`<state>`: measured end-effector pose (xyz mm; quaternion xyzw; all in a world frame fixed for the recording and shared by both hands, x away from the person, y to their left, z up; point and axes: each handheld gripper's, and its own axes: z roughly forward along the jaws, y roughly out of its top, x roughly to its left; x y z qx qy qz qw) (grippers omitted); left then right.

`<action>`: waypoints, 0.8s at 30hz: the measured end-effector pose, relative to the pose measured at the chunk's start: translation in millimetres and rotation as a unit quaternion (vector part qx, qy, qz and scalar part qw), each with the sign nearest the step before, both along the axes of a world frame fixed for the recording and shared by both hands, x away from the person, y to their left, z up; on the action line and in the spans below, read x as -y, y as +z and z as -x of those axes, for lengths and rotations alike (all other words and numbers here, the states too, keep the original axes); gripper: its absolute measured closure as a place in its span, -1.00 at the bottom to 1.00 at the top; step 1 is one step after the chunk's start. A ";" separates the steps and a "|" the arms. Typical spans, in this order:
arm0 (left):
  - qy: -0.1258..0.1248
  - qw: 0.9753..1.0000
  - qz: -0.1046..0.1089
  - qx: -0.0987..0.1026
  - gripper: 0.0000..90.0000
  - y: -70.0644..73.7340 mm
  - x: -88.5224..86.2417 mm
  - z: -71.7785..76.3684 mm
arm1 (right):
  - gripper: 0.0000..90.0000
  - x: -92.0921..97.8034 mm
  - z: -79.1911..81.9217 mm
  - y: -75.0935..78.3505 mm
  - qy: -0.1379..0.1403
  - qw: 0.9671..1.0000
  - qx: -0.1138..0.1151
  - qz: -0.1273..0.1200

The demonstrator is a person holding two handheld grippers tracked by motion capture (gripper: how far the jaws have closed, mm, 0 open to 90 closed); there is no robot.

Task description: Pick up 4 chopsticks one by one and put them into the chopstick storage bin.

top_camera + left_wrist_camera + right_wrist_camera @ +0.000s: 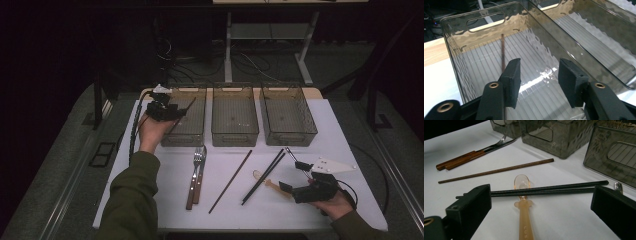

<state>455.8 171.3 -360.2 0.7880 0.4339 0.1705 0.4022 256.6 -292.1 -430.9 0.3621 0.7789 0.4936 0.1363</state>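
Note:
Three smoky clear bins stand in a row at the back of the white table: left (186, 131), middle (234, 131), right (289, 134). My left gripper (169, 111) hovers at the left bin (456, 52), open (539, 75). A brown chopstick (503, 50) leans inside that bin beside the left jaw, outside the gap. My right gripper (294, 176) is low at the front right, open wide (541, 200). Between its jaws lie a pair of black chopsticks (554, 190) across an orange plastic spoon (522, 202).
A fork and knife with wooden handles (196, 175) lie front centre. A second brown chopstick (230, 181) lies slanted beside them. A small metal utensil (291, 155) rests near the right bin. Dark floor and cables surround the table.

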 end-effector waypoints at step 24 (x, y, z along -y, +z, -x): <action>-0.067 0.997 0.018 0.015 -0.25 -1.7 22.8 75.6 | -0.93 -0.6 -0.1 -2.0 -0.003 1.000 -0.002 0.001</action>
